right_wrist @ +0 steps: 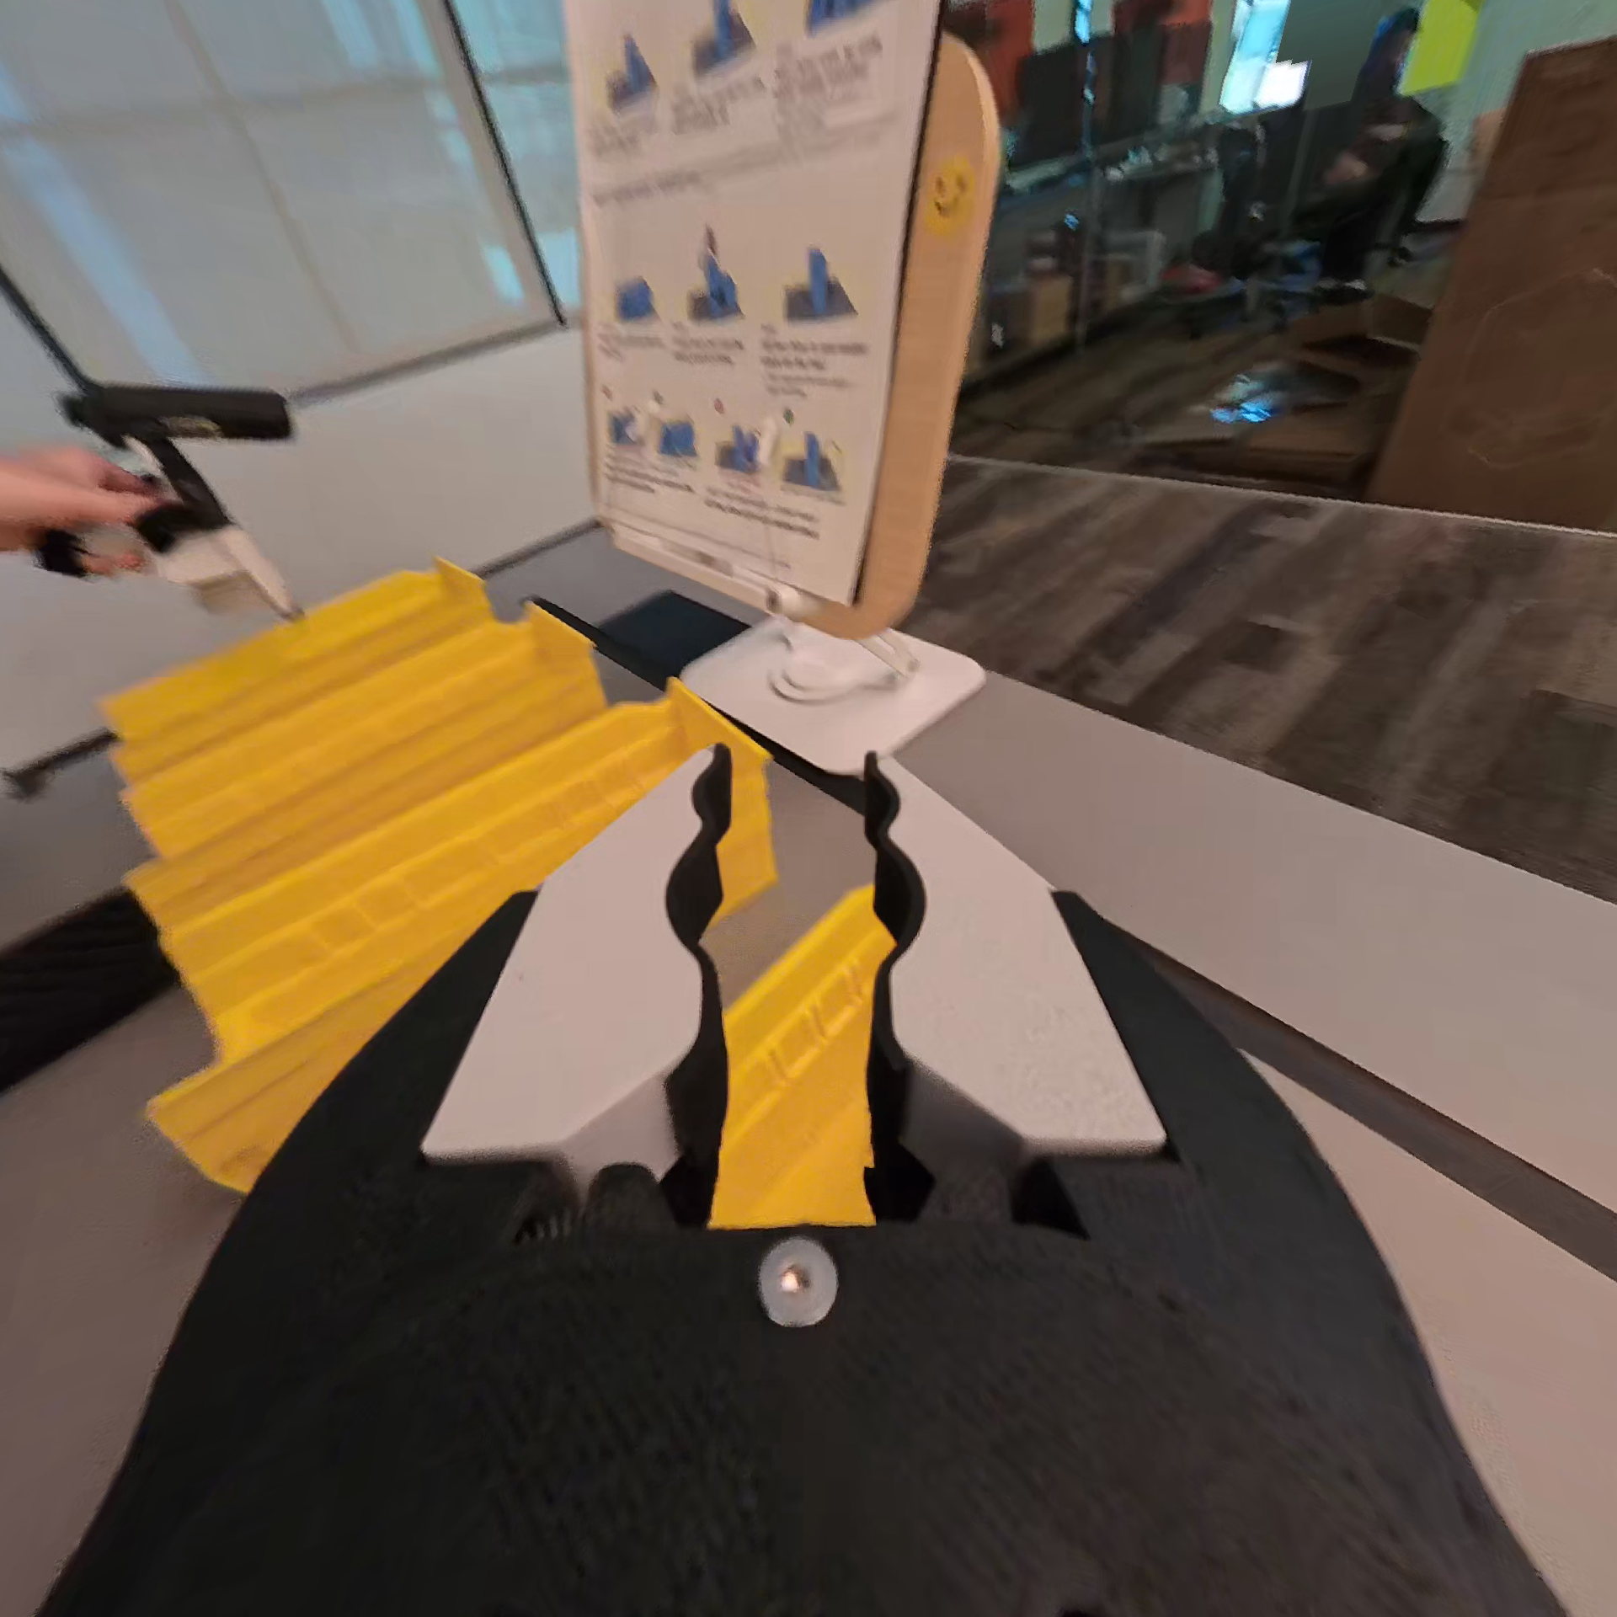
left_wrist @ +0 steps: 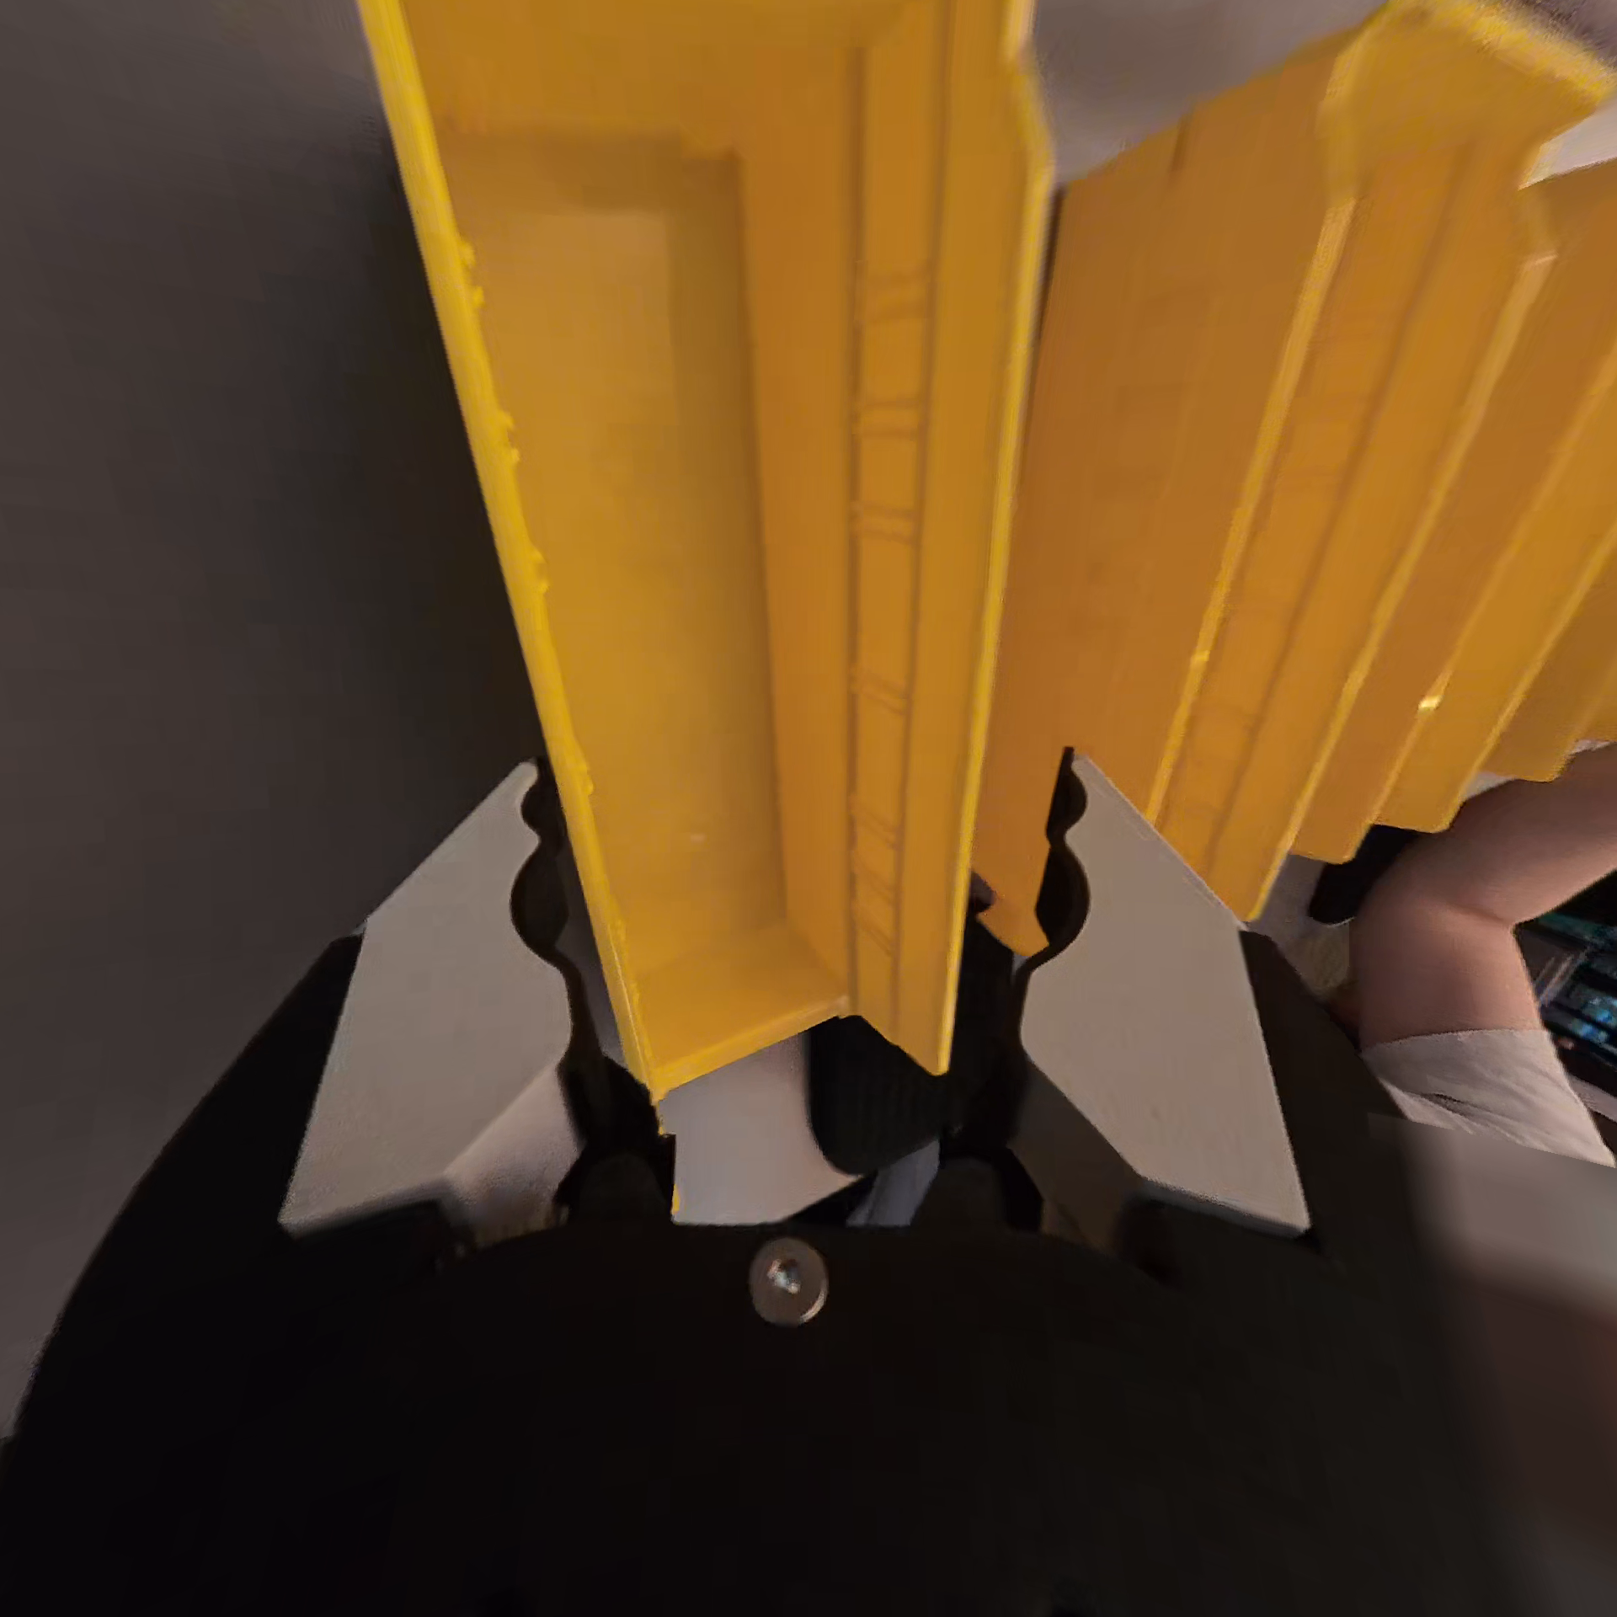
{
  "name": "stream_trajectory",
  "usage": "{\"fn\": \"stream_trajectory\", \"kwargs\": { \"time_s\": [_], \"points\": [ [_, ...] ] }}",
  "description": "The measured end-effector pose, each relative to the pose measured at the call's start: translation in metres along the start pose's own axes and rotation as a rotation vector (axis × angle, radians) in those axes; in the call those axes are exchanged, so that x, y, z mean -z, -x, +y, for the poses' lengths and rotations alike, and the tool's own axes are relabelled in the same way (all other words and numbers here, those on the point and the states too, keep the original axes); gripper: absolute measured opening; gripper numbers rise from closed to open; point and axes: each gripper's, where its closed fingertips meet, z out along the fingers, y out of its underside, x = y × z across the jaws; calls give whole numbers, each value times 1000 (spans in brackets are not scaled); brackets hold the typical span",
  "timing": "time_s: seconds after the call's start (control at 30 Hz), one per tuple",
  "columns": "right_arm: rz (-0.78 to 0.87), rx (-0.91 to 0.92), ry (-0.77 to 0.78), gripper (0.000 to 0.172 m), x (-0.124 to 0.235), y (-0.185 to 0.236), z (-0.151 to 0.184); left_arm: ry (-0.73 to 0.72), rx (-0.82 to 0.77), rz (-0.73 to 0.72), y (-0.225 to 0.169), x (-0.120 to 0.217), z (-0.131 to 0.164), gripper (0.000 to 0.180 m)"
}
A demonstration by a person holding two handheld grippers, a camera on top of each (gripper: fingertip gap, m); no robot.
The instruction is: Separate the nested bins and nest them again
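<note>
Left wrist view | left tongs (left_wrist: 805, 787) clamp yellow bin (left_wrist: 700, 525) | right tongs (right_wrist: 796, 770) clamp second bin (right_wrist: 796, 1094)

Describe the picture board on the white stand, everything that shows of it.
The picture board is a white sheet with small blue pictures and lines of writing, blurred here. It is fixed to a light wooden panel with rounded corners and a round yellow sticker. It leans slightly on a flat white base plate, which rests on the grey table. Nothing else touches it.
</note>
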Motion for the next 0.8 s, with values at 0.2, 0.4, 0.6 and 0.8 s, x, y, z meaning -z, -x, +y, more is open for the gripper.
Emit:
{"fn": "stream_trajectory", "kwargs": {
  "time_s": [0.2,0.4,0.6,0.8],
  "points": [
    [-266,-134,-228,23,26,39,-47,-346,-192,168,-59,54,-19,107],
    [-584,-224,-364,23,61,88,-82,-722,-410,300,-126,116,-6,106],
    [-694,-210,-407,38,72,121,-98,-978,-660,366,-189,142,24,80],
    [-605,-172,-460,57,73,117,-107,-1223,-803,390,-239,141,29,78]
  ]
}}
